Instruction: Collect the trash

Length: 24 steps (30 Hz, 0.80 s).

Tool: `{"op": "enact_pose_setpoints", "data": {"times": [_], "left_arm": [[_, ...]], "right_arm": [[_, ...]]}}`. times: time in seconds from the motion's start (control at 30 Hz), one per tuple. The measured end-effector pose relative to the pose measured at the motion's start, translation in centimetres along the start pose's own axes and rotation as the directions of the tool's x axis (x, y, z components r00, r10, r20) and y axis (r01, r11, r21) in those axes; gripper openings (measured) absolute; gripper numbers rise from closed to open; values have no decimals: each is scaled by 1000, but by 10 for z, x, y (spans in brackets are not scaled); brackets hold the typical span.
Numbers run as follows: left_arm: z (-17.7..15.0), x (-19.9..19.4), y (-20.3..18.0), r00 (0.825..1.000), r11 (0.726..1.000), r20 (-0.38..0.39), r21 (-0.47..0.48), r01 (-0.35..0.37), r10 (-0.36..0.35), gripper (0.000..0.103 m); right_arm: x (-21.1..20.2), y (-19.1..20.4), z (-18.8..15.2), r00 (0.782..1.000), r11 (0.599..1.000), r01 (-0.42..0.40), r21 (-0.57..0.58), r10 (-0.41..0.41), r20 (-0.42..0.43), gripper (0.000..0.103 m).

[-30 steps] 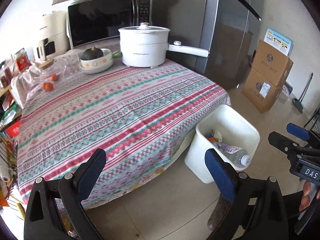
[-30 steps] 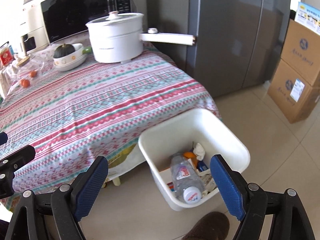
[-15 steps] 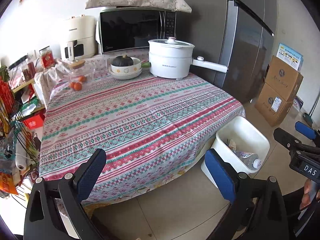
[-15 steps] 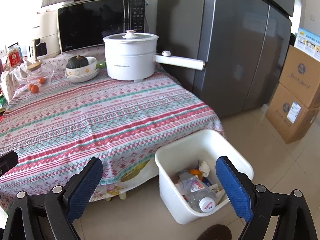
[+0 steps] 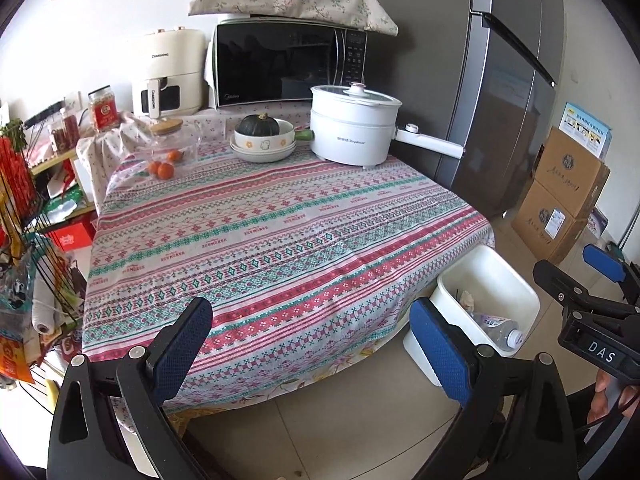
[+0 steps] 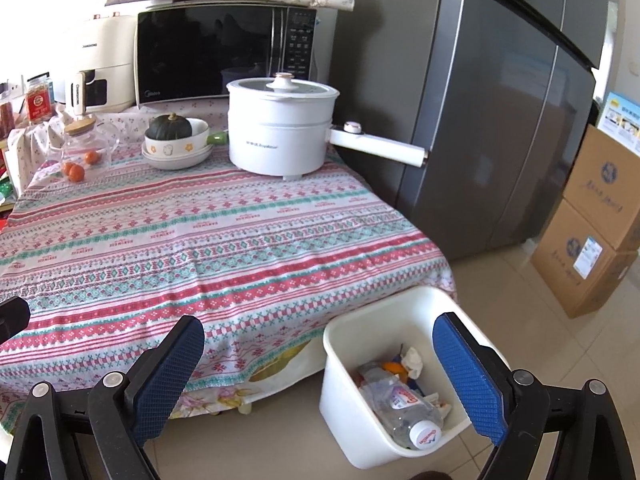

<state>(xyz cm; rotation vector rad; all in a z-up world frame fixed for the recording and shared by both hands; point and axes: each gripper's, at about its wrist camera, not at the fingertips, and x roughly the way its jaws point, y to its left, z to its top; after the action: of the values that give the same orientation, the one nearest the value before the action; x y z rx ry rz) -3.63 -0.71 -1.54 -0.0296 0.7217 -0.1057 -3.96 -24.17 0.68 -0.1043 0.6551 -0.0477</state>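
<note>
- Both grippers, left gripper (image 5: 312, 344) & right gripper (image 6: 320, 376), spread wide, holding nothing.
- White bin (image 6: 352, 412) w/ plastic bottle (image 6: 404, 412) on floor, below right gripper, beside table (image 6: 200, 240).

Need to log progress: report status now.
Left gripper and right gripper open, empty. Plastic bottle and scraps in white bin. Nothing in the way.

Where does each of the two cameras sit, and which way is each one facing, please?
Left wrist: on the left gripper, open, facing the table; the right gripper and a hand show at right.
Right wrist: on the right gripper, open, above the white bin holding a bottle.
Shared: table, bin, white pot, microwave.
</note>
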Motion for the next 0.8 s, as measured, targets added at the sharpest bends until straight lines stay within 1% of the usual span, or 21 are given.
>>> {"op": "enact_pose_setpoints", "data": {"times": [0.2, 0.37, 0.6, 0.8], "left_arm": [[-1, -1, 0, 1000, 1000, -4, -1, -1, 1, 100], [-1, -1, -6, 1000, 1000, 3, 12, -3, 3, 101], [-1, -2, -10, 1000, 1000, 16, 23, -15, 14, 101], [-1, -2, -9, 1000, 999, 15, 26, -19, 18, 102]], "right_arm": [[1, -1, 0, 1000, 1000, 15, 10, -15, 2, 96], [1, -4, 0, 1000, 1000, 12, 29, -12, -2, 96], [0, -4, 0, 1000, 999, 31, 23, -31, 1, 99], [0, -6, 1, 1000, 999, 29, 36, -29, -1, 102]]}}
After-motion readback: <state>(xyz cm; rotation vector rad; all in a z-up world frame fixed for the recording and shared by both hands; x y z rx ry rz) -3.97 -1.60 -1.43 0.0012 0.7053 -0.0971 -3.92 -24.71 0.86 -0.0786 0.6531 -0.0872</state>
